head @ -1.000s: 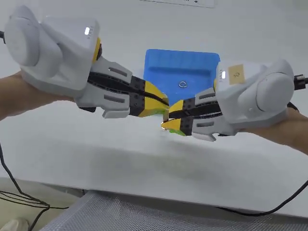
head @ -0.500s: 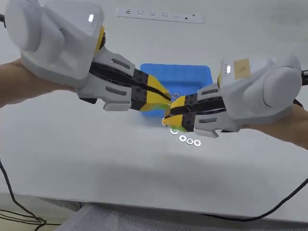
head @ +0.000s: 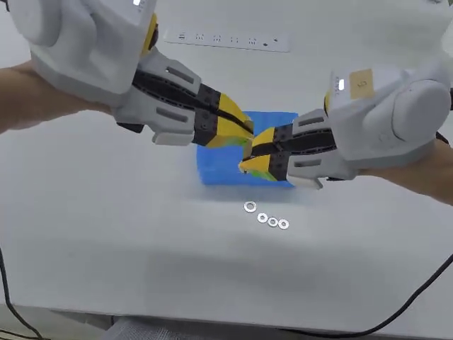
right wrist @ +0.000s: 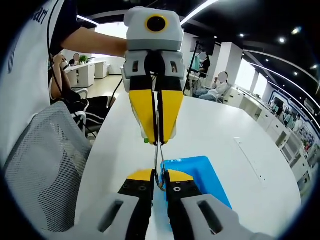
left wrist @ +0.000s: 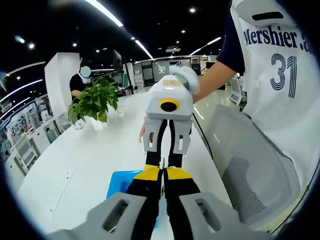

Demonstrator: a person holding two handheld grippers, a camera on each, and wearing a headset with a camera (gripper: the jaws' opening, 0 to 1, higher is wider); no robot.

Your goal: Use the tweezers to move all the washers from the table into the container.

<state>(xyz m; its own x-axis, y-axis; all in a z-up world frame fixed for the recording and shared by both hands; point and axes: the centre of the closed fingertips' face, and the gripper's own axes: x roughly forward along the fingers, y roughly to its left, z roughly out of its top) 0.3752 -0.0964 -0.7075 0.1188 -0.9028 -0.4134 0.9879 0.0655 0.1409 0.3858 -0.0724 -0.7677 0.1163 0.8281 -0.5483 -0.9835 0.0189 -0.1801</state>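
Thin metal tweezers (right wrist: 158, 157) run between the two grippers, which meet tip to tip above the table. My left gripper (head: 248, 132) comes in from the upper left, shut on one end of the tweezers. My right gripper (head: 242, 165) comes in from the right, with its jaws closed on the other end. Behind and below the tips sits the blue container (head: 216, 170), its inside mostly hidden by the grippers. Several small metal washers (head: 267, 219) lie in a short row on the white table (head: 106, 212), just in front of the container.
A white power strip (head: 226, 39) lies at the back of the table. A potted plant (left wrist: 95, 102) stands far down the bench. A grey mesh chair (left wrist: 250, 170) is beside the person, and other people sit in the background.
The head camera has shifted, so the container sits lower in the picture and the row of washers has come into sight. The grippers stay tip to tip.
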